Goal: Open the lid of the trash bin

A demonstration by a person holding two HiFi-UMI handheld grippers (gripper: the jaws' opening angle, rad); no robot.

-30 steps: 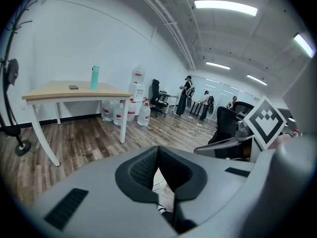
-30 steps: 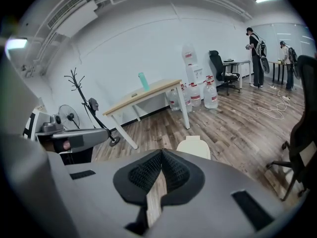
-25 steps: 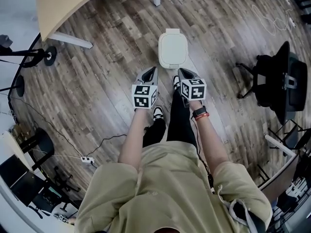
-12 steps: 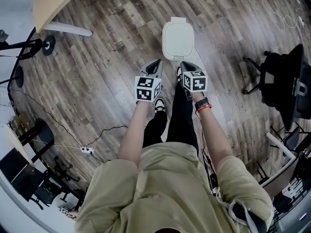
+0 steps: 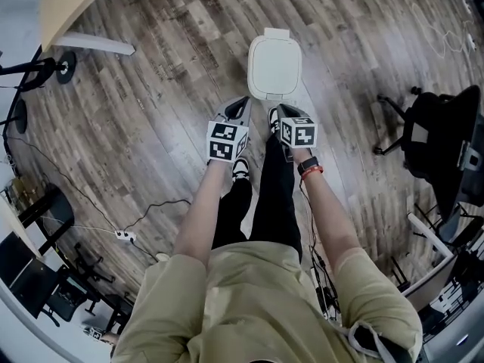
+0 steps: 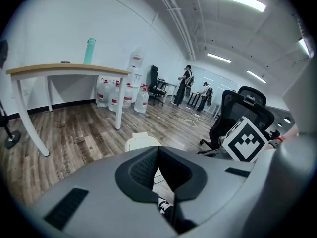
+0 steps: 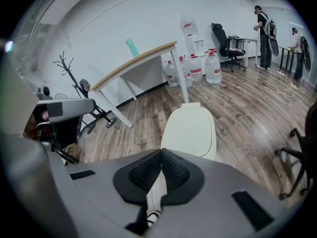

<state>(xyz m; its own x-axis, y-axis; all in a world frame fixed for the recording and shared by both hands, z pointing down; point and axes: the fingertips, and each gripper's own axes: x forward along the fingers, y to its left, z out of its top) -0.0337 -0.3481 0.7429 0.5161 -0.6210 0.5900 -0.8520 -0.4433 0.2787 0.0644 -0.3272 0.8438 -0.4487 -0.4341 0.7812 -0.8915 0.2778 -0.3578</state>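
Observation:
A white trash bin [image 5: 274, 68] stands on the wooden floor in front of the person, its flat lid [image 7: 190, 132] down and closed. My left gripper [image 5: 243, 104] hovers just short of the bin's near left corner, jaws shut with nothing between them; in its own view the bin [image 6: 140, 143] shows just past the left gripper's [image 6: 158, 148] tips. My right gripper [image 5: 281, 111] hangs near the bin's near edge, also shut and empty, the right gripper's [image 7: 161, 151] tips pointing at the lid.
A wooden desk [image 5: 72, 2] with white legs stands to the far left. A black office chair [image 5: 439, 138] sits to the right. A cable and power strip [image 5: 121, 234] lie on the floor at left. Water jugs [image 7: 202, 66] line the far wall.
Both grippers have come closer to the bin as the person stepped forward; the bin now sits just ahead of the tips. Both jaws stay shut.

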